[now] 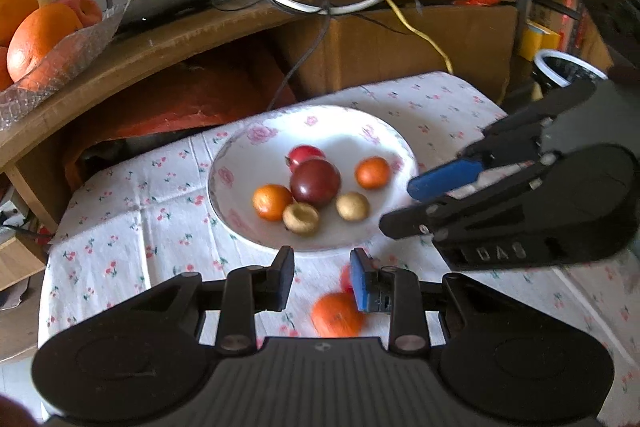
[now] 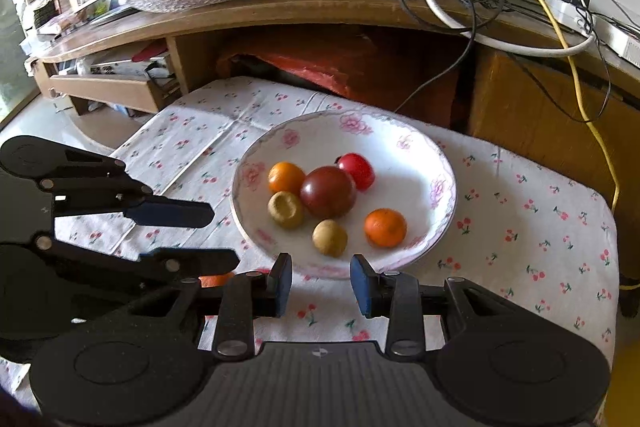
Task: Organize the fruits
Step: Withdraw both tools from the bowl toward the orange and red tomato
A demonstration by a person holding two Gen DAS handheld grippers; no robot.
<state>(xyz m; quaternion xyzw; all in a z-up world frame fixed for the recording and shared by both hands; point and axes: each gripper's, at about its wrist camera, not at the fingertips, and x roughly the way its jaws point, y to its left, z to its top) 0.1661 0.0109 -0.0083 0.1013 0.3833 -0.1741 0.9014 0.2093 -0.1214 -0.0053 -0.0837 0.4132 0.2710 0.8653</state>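
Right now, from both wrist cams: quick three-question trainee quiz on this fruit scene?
1. How many fruits lie in the white floral plate?
2. True or false: the right gripper holds a fruit.
3. Where is the loose orange tangerine? A) on the wooden shelf B) on the cherry-print cloth under the left gripper C) in the plate

Key: 1. six; 2. false, open and empty; 3. B

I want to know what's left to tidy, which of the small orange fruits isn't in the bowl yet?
The orange fruit on the tablecloth, just under the left gripper. The other two already lie in the bowl.
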